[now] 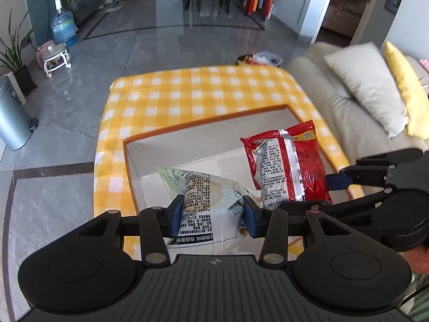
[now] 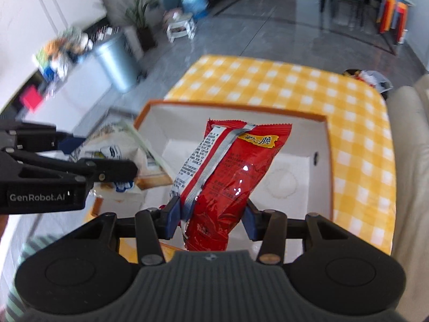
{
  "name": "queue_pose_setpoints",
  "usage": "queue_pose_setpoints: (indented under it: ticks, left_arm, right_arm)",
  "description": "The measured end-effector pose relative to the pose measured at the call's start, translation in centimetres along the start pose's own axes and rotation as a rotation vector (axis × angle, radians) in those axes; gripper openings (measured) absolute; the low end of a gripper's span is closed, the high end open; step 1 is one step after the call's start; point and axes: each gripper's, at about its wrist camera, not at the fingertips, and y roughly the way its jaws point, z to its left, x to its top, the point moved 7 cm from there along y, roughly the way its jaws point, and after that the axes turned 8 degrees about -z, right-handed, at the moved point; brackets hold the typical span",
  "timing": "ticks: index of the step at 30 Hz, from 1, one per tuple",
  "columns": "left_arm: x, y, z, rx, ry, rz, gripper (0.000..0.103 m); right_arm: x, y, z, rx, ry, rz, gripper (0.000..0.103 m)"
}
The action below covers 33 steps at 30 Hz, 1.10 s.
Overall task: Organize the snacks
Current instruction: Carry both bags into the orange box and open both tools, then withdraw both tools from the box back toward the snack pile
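The left claw [image 1: 213, 216] is closed on a pale green-and-white snack bag [image 1: 211, 201], which juts toward twelve o'clock over the near left corner of the orange-rimmed white box [image 2: 320, 139]. The right claw [image 2: 210, 218] clamps a red snack bag [image 2: 230, 174], hanging above the box's middle. The box sits on the yellow-checked tabletop [image 1: 187, 91]. In the blurred right view, the pale bag seems to overlap the box's nine o'clock rim.
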Motion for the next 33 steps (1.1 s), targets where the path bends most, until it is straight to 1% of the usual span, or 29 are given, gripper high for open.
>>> queue_pose_setpoints:
  ticks: [2, 4, 8, 12, 16, 21, 26, 30, 33]
  left_arm:
    - [-0.4, 1.1, 0.0, -0.002, 0.021, 0.033, 0.051]
    - [-0.8, 2.1, 0.1, 0.011, 0.048, 0.059, 0.051]
    - [-1.9, 3.9, 0.0, 0.017, 0.102, 0.126, 0.051]
    - [-2.8, 5.1, 0.1, 0.027, 0.153, 0.179, 0.051]
    - [-3.2, 6.0, 0.0, 0.027, 0.182, 0.213, 0.051]
    - [-3.5, 6.8, 0.0, 0.045, 0.191, 0.238, 0.051]
    - [-3.5, 7.0, 0.2, 0.052, 0.195, 0.243, 0.053]
    - [-3.6, 7.0, 0.3, 0.072, 0.206, 0.248, 0.060]
    - [-3.6, 6.7, 0.3, 0.080, 0.205, 0.241, 0.062]
  right_arm:
    - [0.0, 1.5, -0.1, 0.007, -0.014, 0.052, 0.046]
    - [0.0, 3.2, -0.5, 0.020, 0.004, 0.110, 0.046]
    - [-1.1, 6.2, -1.0, 0.046, 0.020, 0.201, 0.046]
    - [-2.1, 8.3, -1.2, 0.053, 0.005, 0.264, 0.046]
    - [-3.2, 10.1, -1.1, 0.071, 0.025, 0.322, 0.046]
    - [-3.8, 11.3, -0.9, 0.065, 0.023, 0.350, 0.044]
    - [-3.9, 11.3, -0.8, 0.053, 0.026, 0.349, 0.044]
    - [-4.0, 10.8, -0.6, 0.036, 0.017, 0.333, 0.046]
    - [-4.0, 10.2, -0.5, 0.022, 0.013, 0.317, 0.048]
